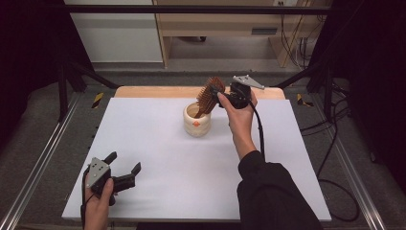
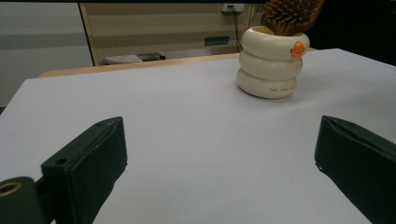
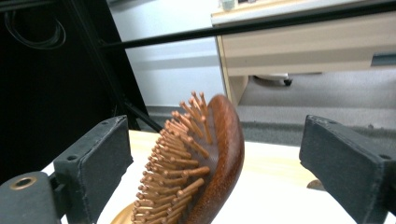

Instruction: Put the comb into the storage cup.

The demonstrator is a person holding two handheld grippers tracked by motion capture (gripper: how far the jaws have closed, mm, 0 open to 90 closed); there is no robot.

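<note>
A cream ringed cup [image 1: 197,122] with a small orange mark stands at the white board's far middle. A brown wooden hairbrush [image 1: 209,96] stands in it, handle down, its bristled head tilted up to the right. My right gripper [image 1: 221,94] hangs open at that head. In the right gripper view the brush [image 3: 219,158] sits between the two pads with a gap on each side. My left gripper [image 1: 125,163] rests open near the front left corner, nothing in it. From the left gripper view [image 2: 219,149], the cup [image 2: 273,65] and brush [image 2: 292,16] are far ahead to the right.
The white board [image 1: 167,182] lies on a wooden tabletop [image 1: 158,91] whose strip shows at the far edge. Metal rails [image 1: 43,153] run along both sides. A wooden cabinet [image 1: 225,28] and cables stand on the floor beyond.
</note>
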